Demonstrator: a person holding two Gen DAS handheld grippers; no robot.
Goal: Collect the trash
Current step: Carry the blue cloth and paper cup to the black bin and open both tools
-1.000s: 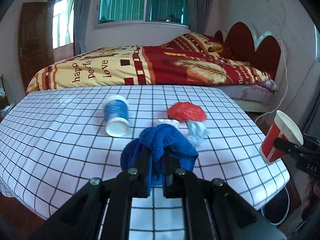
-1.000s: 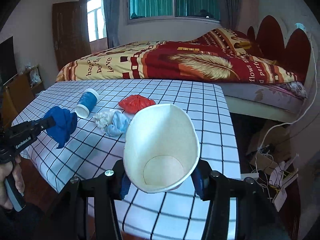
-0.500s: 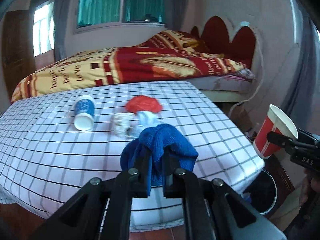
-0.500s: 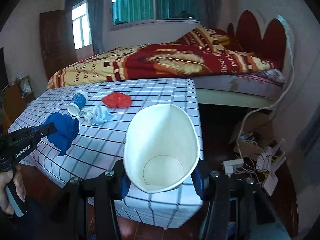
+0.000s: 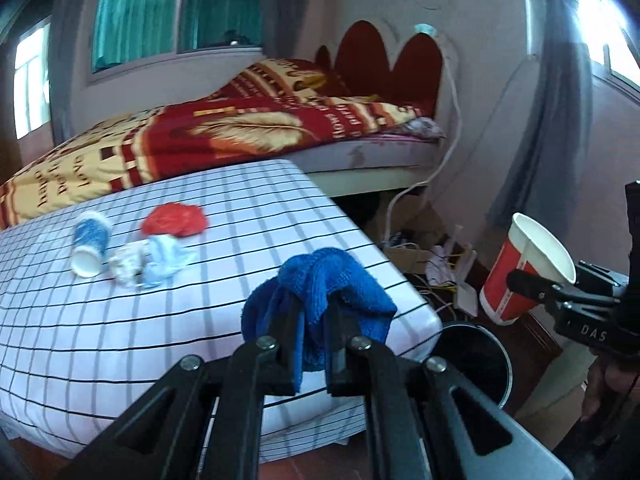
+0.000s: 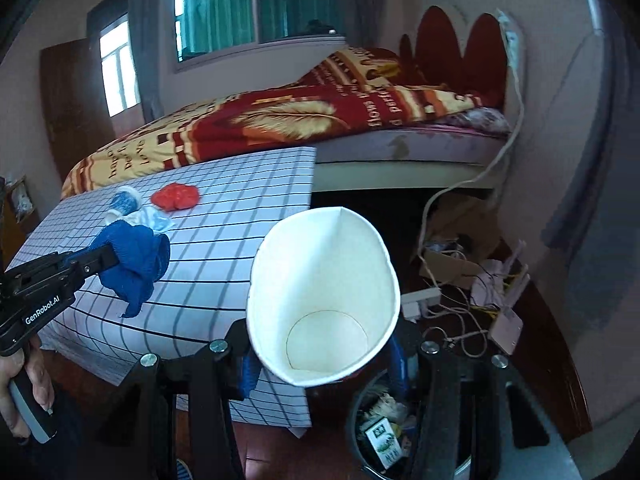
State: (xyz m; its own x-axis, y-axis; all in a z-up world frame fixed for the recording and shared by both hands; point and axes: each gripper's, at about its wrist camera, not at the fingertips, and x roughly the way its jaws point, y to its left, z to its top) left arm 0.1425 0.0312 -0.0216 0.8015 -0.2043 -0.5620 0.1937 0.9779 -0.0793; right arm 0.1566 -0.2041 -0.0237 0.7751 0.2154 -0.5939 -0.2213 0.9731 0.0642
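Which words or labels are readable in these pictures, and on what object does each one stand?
"GenRobot.AI": on the left gripper body.
"DAS": on the right gripper body; what follows is cut off.
"Love": on the bed blanket; other words there are too distorted to read fully.
"perfect", partly: on the blanket near the pillow.
Green label on a packet in the trash bin: too small.

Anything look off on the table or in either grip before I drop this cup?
The blue paper cup lies tipped on its side on the table, beside crumpled wrappers. The right gripper squeezes the red paper cup into an oval.
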